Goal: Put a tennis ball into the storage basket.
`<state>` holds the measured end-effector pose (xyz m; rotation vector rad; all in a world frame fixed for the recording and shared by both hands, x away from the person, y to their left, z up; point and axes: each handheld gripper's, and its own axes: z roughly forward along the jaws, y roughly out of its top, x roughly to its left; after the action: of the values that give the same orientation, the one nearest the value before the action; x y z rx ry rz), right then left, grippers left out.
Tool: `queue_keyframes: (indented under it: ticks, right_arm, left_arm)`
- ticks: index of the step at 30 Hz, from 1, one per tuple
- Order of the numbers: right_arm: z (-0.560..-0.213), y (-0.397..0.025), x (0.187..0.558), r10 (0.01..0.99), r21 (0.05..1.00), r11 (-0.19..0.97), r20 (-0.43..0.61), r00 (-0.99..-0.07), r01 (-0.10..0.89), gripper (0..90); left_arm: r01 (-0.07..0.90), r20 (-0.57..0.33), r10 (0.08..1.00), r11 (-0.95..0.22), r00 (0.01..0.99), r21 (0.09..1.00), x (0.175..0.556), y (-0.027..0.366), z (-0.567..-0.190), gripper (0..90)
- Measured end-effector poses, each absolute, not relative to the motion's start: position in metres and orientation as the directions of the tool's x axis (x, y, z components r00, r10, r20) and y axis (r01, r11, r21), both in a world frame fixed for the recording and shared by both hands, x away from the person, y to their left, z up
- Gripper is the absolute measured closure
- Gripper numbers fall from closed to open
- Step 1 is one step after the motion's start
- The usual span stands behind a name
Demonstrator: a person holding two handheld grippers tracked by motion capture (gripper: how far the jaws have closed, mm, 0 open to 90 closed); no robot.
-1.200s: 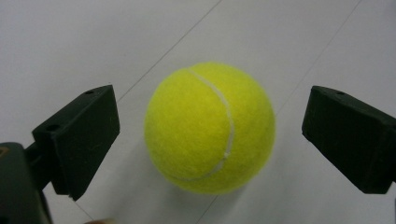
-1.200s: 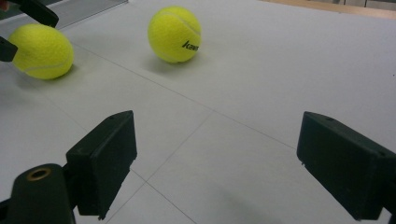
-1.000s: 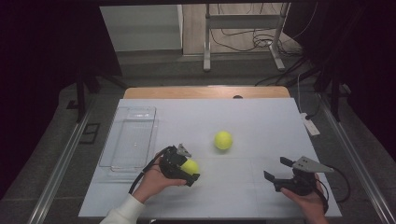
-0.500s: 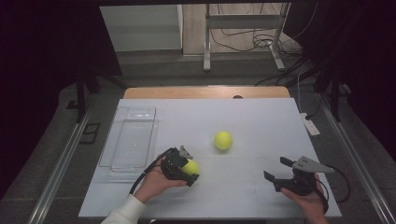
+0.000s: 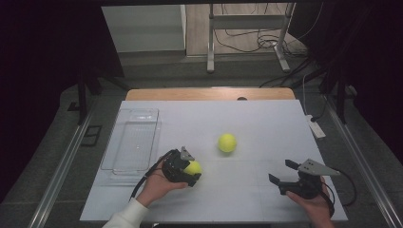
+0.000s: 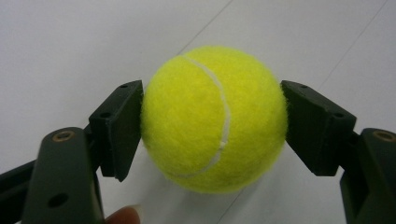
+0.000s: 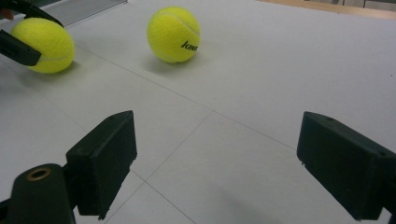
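Note:
My left gripper [image 5: 190,171] is shut on a yellow tennis ball [image 5: 193,167] low over the white table, left of centre. In the left gripper view both black pads press the sides of that ball [image 6: 214,119]. A second tennis ball [image 5: 227,142] lies free on the table a little farther back and to the right; the right gripper view shows it [image 7: 173,34] with dark lettering on it, and the held ball [image 7: 43,45] at the far left. My right gripper [image 5: 283,174] sits open at the front right, jaws wide apart with nothing between them [image 7: 217,163].
A clear plastic tray [image 5: 133,142] rests along the table's left side, just left of my left hand. A white power strip [image 5: 315,125] lies off the right edge. A wooden strip [image 5: 209,93] borders the far edge.

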<state>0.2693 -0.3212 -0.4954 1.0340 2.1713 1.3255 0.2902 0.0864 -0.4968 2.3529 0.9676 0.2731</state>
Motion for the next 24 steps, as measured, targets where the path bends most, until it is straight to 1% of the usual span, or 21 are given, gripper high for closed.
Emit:
queue_keyframes:
  ticks: [14, 24]
  right_arm:
    - [-0.495, -0.322, 0.269, 0.759, 0.878, 0.280, 0.045, -0.650, 0.387, 12.5]
    - [-0.495, -0.321, 0.269, 0.757, 0.879, 0.279, 0.045, -0.651, 0.385, 12.5]
  left_arm:
    - [0.549, -0.028, 0.692, -0.546, 0.721, 0.632, 0.286, 0.095, -0.484, 26.7]
    - [0.537, -0.057, 0.695, -0.498, 0.717, 0.681, 0.284, 0.104, -0.472, 26.7]
